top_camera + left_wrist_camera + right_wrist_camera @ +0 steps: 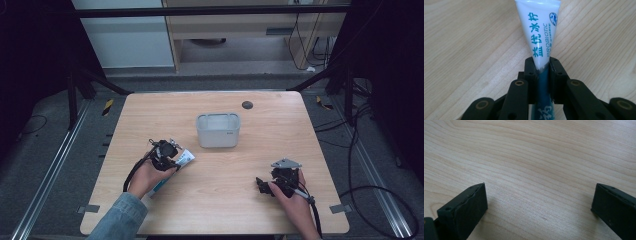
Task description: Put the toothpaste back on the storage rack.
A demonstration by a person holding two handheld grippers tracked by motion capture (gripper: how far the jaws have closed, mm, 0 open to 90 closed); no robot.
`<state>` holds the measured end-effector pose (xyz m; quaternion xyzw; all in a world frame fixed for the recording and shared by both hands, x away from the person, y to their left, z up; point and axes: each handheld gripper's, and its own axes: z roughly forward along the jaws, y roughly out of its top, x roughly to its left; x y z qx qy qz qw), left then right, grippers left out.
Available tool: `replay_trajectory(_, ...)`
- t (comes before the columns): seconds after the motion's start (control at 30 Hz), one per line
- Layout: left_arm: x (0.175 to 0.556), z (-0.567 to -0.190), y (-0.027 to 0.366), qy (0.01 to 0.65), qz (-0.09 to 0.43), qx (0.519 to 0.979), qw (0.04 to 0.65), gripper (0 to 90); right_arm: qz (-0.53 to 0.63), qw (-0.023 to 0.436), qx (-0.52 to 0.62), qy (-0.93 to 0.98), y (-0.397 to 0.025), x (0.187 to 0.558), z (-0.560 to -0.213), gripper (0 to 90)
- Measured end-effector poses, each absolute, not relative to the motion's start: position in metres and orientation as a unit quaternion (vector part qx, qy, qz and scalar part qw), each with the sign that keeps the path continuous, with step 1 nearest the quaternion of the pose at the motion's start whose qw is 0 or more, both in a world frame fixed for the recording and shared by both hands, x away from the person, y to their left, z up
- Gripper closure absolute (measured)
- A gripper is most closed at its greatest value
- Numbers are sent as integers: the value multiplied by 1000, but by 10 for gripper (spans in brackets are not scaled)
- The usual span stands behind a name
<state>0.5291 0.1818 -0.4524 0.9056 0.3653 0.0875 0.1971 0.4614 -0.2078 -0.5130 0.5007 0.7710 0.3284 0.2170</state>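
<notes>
Tube [541,37] end hidden between left gripper [541,67] jaws.

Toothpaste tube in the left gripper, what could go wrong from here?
The left gripper pinches the toothpaste tube across its soft body, so it may slip or twist when lifted. A hard squeeze might force paste out. The plastic bin stands apart, so the tube could drop on the way if carried there.

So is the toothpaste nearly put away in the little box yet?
Not yet. Done: the left tool has shut on the toothpaste tube. In hand: the tube is down by the table, near its left side. Left: getting it to the grey bin, probably where it goes. The right tool waits open.
</notes>
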Motion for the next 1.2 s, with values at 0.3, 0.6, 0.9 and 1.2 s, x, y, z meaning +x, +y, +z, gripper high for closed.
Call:
replay_trajectory(0.3, 520, -428, 188, 366, 101, 895, 233, 787, 328, 217, 500, 771, -208, 461, -513, 4)
replay_trajectory(0.6, 512, -406, 192, 358, 110, 889, 264, 788, 328, 218, 499, 772, -208, 462, -513, 4)
replay_trajectory(0.9, 509, -390, 183, 351, 121, 884, 283, 788, 328, 217, 501, 771, -207, 463, -513, 4)
replay_trajectory(1.2, 513, -378, 151, 331, 123, 887, 298, 787, 329, 216, 501, 771, -207, 463, -513, 4)
